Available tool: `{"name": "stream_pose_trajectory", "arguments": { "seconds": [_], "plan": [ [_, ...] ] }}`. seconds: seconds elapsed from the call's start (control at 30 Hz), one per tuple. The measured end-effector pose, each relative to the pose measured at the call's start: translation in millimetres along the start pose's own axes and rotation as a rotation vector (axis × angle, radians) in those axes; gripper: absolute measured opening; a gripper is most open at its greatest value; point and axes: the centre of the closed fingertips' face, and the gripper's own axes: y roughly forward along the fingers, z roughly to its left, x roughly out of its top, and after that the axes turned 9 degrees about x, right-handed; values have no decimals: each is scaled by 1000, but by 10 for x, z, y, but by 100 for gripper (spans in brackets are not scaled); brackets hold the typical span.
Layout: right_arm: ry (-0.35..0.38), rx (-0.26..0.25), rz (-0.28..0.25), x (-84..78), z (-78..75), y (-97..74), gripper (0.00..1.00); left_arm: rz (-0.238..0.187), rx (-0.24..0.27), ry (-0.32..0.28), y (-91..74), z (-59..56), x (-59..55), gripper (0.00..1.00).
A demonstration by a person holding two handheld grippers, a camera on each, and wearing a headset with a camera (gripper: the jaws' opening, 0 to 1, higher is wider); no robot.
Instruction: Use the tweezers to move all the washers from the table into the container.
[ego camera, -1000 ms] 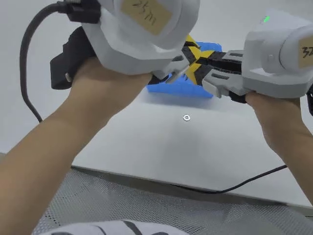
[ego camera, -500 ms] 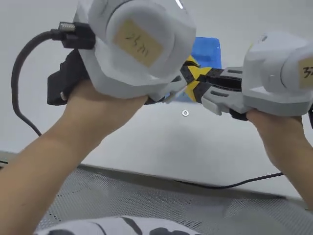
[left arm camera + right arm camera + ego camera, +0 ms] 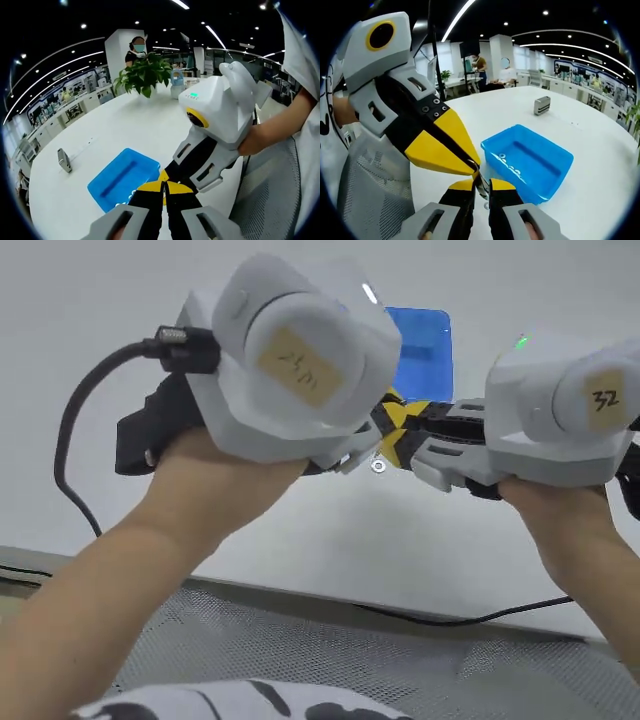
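My left gripper [image 3: 380, 412] and right gripper [image 3: 400, 430] meet tip to tip just above the white table [image 3: 330, 540]. In the right gripper view a thin metal pair of tweezers [image 3: 481, 184] runs from the left gripper's yellow tips [image 3: 472, 165] down between my right gripper's [image 3: 481, 187] shut jaws. The left gripper [image 3: 165, 189] also looks shut on the tweezers. One small washer [image 3: 378, 467] lies on the table right below the jaws. The blue container [image 3: 422, 340] stands behind them, with several washers [image 3: 502, 156] in it.
A black cable [image 3: 470, 618] lies along the table's near edge, with a perforated grey surface [image 3: 300, 650] in front of it. A small grey box [image 3: 541, 105] sits farther back on the table. People and a potted plant [image 3: 145, 75] stand in the background.
Both grippers, still joined at the tips, have come back from over the container and lowered close to the washer on the table. The head camera has also shifted.
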Motion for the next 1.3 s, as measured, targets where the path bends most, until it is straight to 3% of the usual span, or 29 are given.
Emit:
{"name": "stream_pose_trajectory", "arguments": {
  "seconds": [0.37, 0.57, 0.67, 0.7, 0.93, 1.13, 1.3],
  "plan": [
    [-20, -1, 46, -110, 20, 42, 6, 17, -11, -3, 55, -35, -112, 0],
    [-17, -6, 30, -67, 4, 36, 6, 13, -7, -21, 46, 12, -97, 0],
    [-25, -5, 54, -125, -11, 63, 6, 29, -16, -19, 85, 3, -138, 0],
    [-28, -7, 52, -124, -12, 59, 6, 14, -18, -19, 92, -4, -109, 0],
    [-54, -4, 59, -141, 1, 41, 4, 11, -22, -48, 86, -26, -101, 0],
    [-73, -22, 76, -152, -9, 28, 3, 25, -48, -27, 103, -26, -83, 0],
    [-136, -40, 126, -168, -29, 14, 3, 34, -43, 17, 127, -58, -71, 0]
  ]
}}
